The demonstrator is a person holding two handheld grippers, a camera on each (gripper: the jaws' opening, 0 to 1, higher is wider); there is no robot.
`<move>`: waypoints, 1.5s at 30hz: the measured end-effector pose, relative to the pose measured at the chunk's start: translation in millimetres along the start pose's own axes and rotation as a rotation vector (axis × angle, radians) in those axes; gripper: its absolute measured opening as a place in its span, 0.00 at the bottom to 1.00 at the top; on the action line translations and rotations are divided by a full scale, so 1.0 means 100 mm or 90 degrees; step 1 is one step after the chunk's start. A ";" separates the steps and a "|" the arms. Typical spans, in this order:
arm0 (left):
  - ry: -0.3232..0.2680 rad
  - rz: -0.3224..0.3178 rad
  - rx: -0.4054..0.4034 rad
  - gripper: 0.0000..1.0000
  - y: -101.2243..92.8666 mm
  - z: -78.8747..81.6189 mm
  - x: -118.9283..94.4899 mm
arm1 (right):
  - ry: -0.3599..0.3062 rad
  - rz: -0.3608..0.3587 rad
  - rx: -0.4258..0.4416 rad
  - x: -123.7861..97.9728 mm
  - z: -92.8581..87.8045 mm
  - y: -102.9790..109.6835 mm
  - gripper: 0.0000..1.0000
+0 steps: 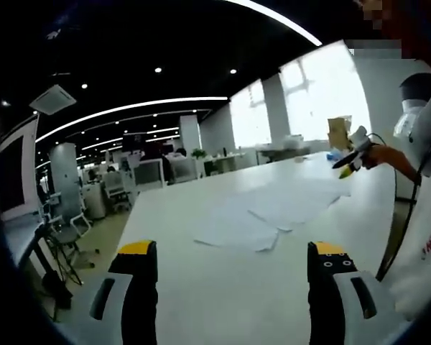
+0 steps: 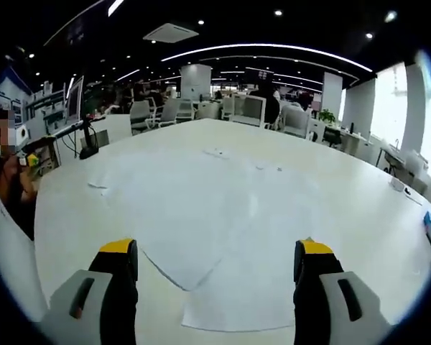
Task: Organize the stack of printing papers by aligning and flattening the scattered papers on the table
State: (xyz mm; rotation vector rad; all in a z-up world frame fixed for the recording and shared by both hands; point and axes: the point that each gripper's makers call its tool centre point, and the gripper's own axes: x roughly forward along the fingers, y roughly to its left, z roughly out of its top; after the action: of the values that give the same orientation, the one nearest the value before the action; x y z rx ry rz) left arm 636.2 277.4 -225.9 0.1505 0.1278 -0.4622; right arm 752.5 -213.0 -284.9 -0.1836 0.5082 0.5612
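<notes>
Several white printing papers point(image 1: 273, 208) lie loosely overlapped on the white table point(image 1: 201, 302), well ahead of my left gripper point(image 1: 231, 251). Its yellow-tipped jaws stand wide open with nothing between them. At the far right, a hand holds my right gripper point(image 1: 353, 154) above the papers' far end. In the right gripper view the papers point(image 2: 223, 287) spread out crookedly just beyond and under my right gripper point(image 2: 215, 251), with one corner sticking out toward the left jaw. It is open and holds nothing.
A person's white sleeve and body point(image 1: 424, 244) fill the right edge, and the person point(image 2: 3, 194) also appears at the left edge. Small scraps point(image 2: 97, 185) lie farther out on the table point(image 2: 330, 194). Office chairs and desks point(image 2: 244, 108) stand beyond it.
</notes>
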 end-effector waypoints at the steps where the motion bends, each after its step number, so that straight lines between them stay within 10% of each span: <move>1: 0.002 -0.003 0.000 0.88 -0.02 -0.01 0.02 | 0.001 0.001 -0.002 0.01 -0.01 0.00 0.85; 45: 0.005 -0.003 -0.001 0.88 -0.07 -0.06 0.00 | 0.022 0.027 -0.004 0.41 -0.05 0.03 0.85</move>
State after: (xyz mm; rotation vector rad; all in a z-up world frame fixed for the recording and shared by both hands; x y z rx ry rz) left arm 632.2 272.2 -232.6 0.1505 0.1367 -0.4658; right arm 778.6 -193.5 -309.9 -0.1891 0.5442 0.6020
